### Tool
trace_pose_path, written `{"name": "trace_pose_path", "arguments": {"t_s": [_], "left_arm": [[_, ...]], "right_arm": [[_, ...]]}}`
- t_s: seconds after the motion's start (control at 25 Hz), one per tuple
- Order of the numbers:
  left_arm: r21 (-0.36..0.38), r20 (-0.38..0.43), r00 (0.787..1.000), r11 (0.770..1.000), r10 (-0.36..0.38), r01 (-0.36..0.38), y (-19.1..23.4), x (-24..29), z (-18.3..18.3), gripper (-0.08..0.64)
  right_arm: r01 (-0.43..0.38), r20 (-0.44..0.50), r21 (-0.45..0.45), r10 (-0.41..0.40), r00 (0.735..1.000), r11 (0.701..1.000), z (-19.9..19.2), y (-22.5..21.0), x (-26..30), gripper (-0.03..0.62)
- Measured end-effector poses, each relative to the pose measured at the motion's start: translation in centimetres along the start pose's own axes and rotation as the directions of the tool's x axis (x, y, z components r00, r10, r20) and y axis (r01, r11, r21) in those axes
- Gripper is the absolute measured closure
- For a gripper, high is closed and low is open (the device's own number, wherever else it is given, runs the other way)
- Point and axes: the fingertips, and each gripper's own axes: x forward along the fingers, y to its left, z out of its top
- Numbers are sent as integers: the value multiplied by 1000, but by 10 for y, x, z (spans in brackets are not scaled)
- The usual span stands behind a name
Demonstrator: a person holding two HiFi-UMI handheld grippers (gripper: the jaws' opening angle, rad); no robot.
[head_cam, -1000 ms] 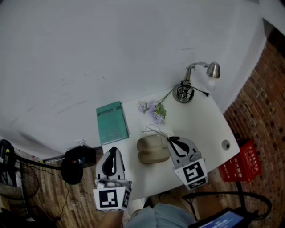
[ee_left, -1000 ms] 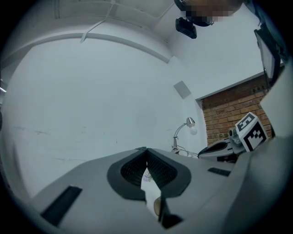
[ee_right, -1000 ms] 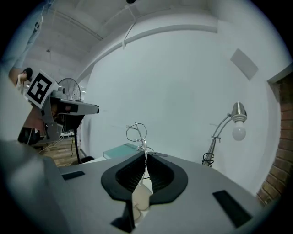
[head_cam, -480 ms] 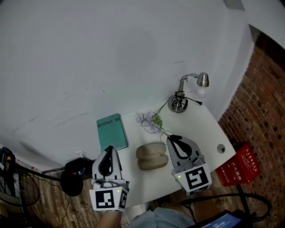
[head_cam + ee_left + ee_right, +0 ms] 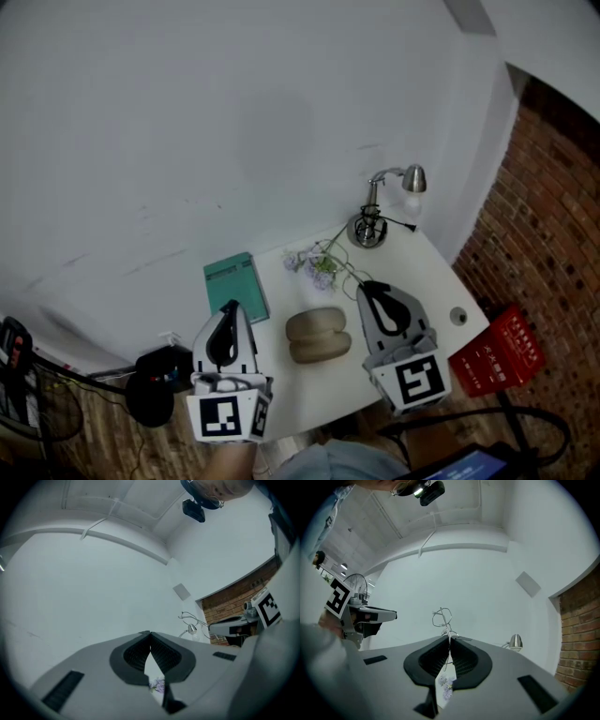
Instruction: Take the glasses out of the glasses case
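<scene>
The thin wire glasses (image 5: pixel 442 618) stick up from between the tips of my right gripper (image 5: pixel 450 640), which is shut on them. In the head view the glasses (image 5: pixel 339 269) hang at the tip of the right gripper (image 5: pixel 365 285), above the table and apart from the case. The beige glasses case (image 5: pixel 319 336) lies open on the white table (image 5: pixel 422 281), between the two grippers. My left gripper (image 5: pixel 231 306) hovers to the left of the case. Its tips meet with nothing between them (image 5: pixel 150 633).
A teal book (image 5: pixel 234 281) lies at the table's back left, purple flowers (image 5: pixel 314 262) behind the case, and a metal desk lamp (image 5: pixel 375 220) at the back right. A red crate (image 5: pixel 497 352) and a dark object with cables (image 5: pixel 155 375) sit on the floor beside the table.
Both grippers have risen towards the head camera. The right one has carried the glasses up and away from the case. The case has stayed where it was.
</scene>
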Motion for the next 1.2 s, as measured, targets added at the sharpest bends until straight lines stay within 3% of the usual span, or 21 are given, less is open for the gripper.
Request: {"name": "trace_pose_path", "arguments": {"t_s": [0.52,1.2], "left_arm": [[0,31,999,1000,-10,11,-1,-10,13,554],[-8,28,1000,1000,-9,9,-1,-12,11,554]], "right_arm": [[39,62,-15,-38,997,999,29,2,-15,563],[45,73,-18,-43,996,999,33,5,-17,562]]}}
